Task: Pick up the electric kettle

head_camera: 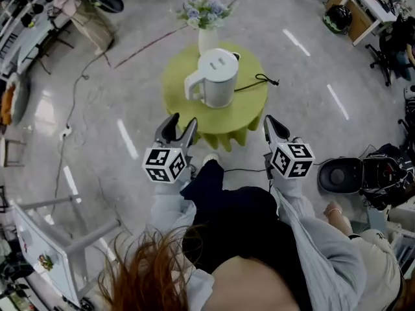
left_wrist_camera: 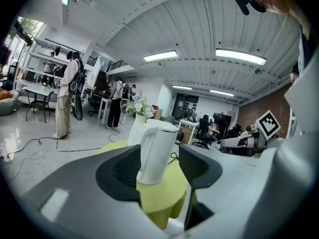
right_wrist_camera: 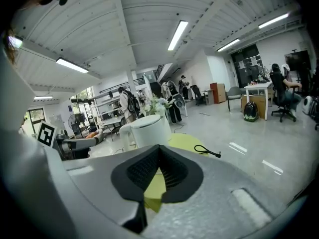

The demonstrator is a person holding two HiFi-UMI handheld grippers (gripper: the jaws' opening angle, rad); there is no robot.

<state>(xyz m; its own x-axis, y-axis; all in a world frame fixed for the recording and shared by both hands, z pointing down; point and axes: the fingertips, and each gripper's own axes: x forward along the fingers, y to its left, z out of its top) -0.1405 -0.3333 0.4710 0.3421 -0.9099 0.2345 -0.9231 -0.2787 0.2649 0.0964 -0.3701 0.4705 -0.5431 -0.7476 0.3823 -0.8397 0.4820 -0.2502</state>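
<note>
A white electric kettle [head_camera: 215, 76] stands upright on a small round yellow-green table [head_camera: 249, 63], its handle turned to the left. My left gripper [head_camera: 178, 129] hangs open just short of the table's near edge, apart from the kettle. In the left gripper view the kettle's handle [left_wrist_camera: 155, 151] shows through the gap of the left gripper [left_wrist_camera: 158, 156], still some way off. My right gripper [head_camera: 272, 127] is shut and empty at the table's near right. The right gripper view has the kettle [right_wrist_camera: 147, 129] beyond the touching tips of the right gripper [right_wrist_camera: 158, 148].
A white vase of flowers [head_camera: 206, 21] stands at the table's far side. A black cable [head_camera: 260, 81] lies on the table right of the kettle. A white frame [head_camera: 45, 238] is at the lower left, black gear [head_camera: 353, 173] on the floor at the right. People [left_wrist_camera: 64, 101] stand far off.
</note>
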